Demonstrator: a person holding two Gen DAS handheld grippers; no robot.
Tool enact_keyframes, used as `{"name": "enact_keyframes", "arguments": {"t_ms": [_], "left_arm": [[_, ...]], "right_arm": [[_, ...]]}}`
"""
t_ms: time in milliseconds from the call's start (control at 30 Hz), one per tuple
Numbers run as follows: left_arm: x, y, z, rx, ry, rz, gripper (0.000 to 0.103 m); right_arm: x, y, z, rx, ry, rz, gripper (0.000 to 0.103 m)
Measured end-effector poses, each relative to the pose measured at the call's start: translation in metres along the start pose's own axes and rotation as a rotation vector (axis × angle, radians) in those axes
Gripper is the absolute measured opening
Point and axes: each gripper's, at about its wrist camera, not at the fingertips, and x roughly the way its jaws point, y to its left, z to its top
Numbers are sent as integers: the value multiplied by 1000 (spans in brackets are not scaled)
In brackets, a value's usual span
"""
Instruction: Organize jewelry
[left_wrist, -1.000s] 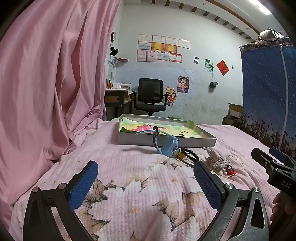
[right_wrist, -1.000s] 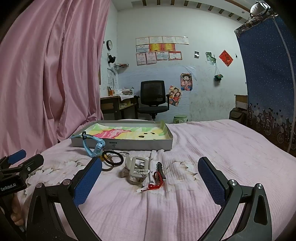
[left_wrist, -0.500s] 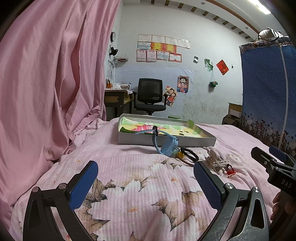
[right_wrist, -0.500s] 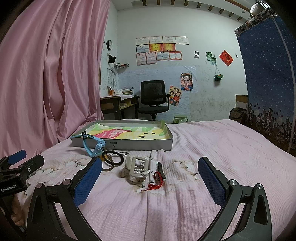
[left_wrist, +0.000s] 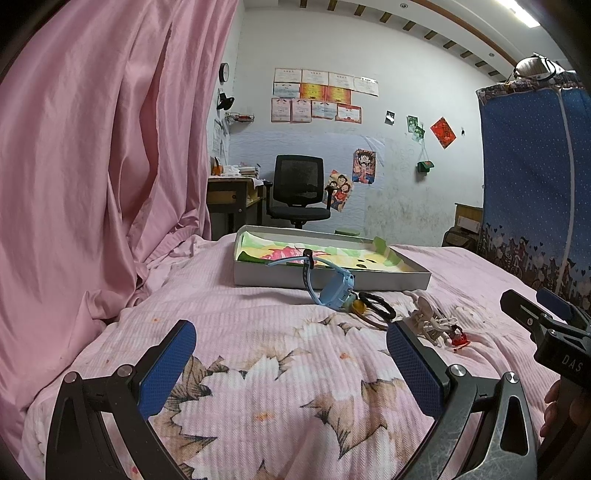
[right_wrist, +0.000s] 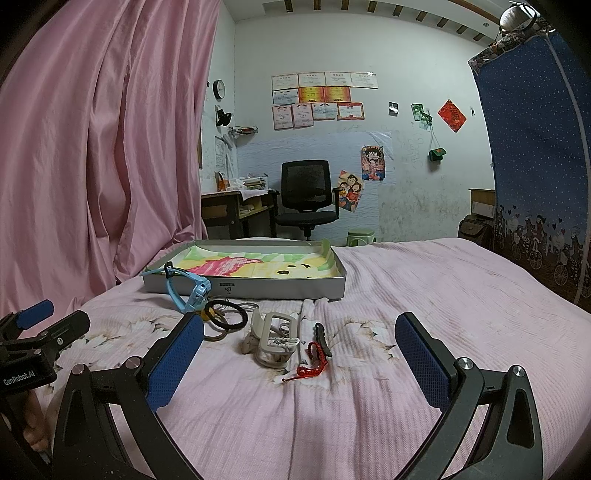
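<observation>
Two low views across the bed (left_wrist: 295, 369), shared tray (right_wrist: 258, 290).

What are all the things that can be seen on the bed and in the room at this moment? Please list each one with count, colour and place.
box: 1, grey, colourful lining, far on the bed
watch: 1, light blue, leaning against the box front
hair ties: several, black and brownish, right of the watch
hair claw: 1, cream, middle of the bed
hair clip: 1, black, right of the claw
cord: 1, red, by the clip
bedspread: 1, pink, floral
curtain: 1, pink, left
chair: 1, black, by the desk
left gripper: open, empty
right gripper: open, empty
</observation>
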Motion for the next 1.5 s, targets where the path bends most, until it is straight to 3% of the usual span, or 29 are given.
{"name": "enact_keyframes", "arguments": {"t_ms": [1500], "left_arm": [[0, 0, 0, 3, 0, 1, 103]], "right_arm": [[-3, 0, 3, 2, -10, 1, 102]]}}
